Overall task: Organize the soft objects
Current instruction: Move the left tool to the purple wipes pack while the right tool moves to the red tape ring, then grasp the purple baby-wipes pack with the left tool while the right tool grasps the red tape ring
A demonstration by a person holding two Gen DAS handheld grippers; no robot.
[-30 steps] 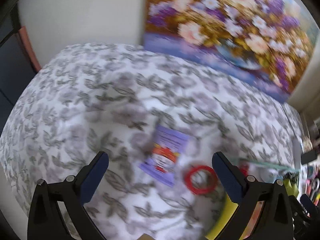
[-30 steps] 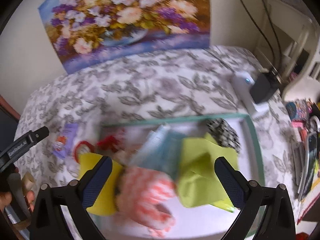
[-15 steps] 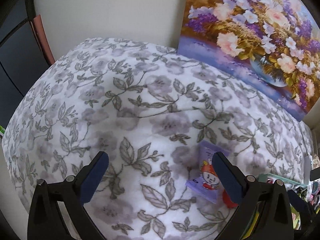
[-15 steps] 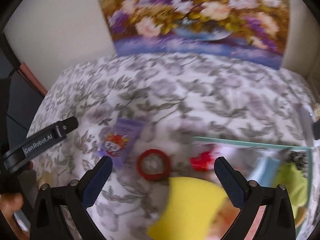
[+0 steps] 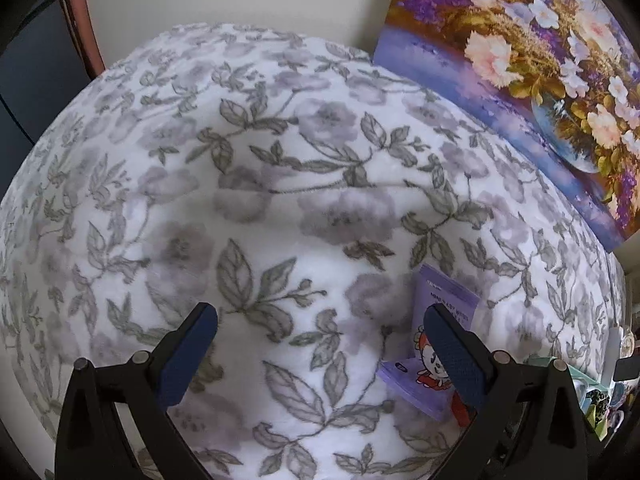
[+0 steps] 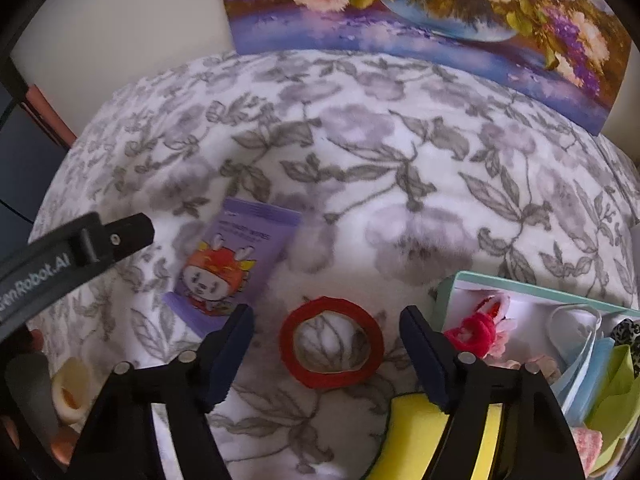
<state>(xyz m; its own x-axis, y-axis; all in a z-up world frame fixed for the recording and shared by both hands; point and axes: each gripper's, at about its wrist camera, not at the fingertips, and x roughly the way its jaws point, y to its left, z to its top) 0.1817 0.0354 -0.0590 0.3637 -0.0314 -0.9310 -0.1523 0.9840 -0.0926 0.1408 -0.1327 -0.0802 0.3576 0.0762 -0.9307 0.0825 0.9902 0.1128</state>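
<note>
Poised over a floral blanket (image 6: 360, 152): right gripper (image 6: 326, 332), jaws apart and just narrowed from full width, straddling a red fabric ring (image 6: 331, 346) lying flat on the cloth, pads not yet touching it. Nothing held. Best handled, by the look of it, with a straight drop so one pad lands inside the hoop or both pinch a single side of the band, biting the soft rim rather than the fuzzy blanket beneath; a shallow squeeze likely to snag pile and drag the cover along.

Just left of the ring, a purple wipes packet (image 6: 234, 264) with a cartoon figure, close enough to be nudged by the left-hand pad. To the right, a white tray (image 6: 532, 289) with a green rim, already crowded with a red hair tie (image 6: 474, 332), a blue face mask (image 6: 576, 344), green cloth (image 6: 616, 384) and a black-and-white patterned piece at the far edge. Beneath the gripper, a yellow sponge (image 6: 412, 436), partly hidden.

Left gripper (image 5: 320, 348) over bare blanket, jaws wide apart and empty, the same packet showing beside its right pad. Against the wall behind, a flower painting (image 6: 440, 8). At the lower left of the right view, a roll of tape (image 6: 70, 390).
</note>
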